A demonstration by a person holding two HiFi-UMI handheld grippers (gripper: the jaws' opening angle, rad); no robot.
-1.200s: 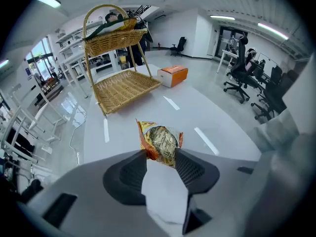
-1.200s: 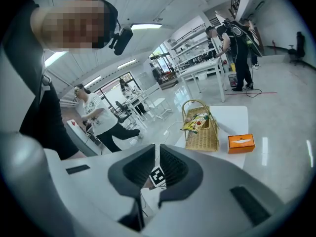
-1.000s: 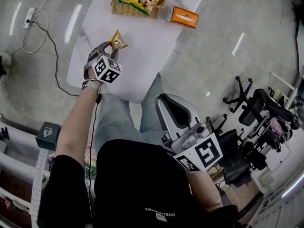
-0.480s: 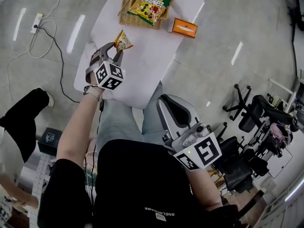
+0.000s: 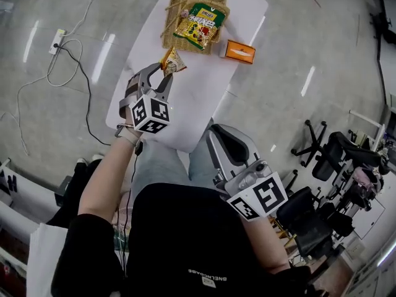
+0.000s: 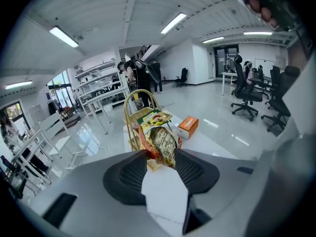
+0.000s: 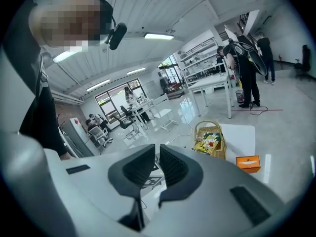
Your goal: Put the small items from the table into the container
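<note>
Now the left gripper (image 5: 164,74) pinches the small snack packet (image 6: 160,143) above the table (image 5: 204,85), with the wicker basket (image 5: 179,2) just beyond at twelve o'clock. It should travel forward until the packet hangs over the basket's mouth, clear of the handle (image 6: 125,111), before the jaws part. The right gripper (image 7: 158,158) hangs near six o'clock, jaws nearly together on nothing
</note>
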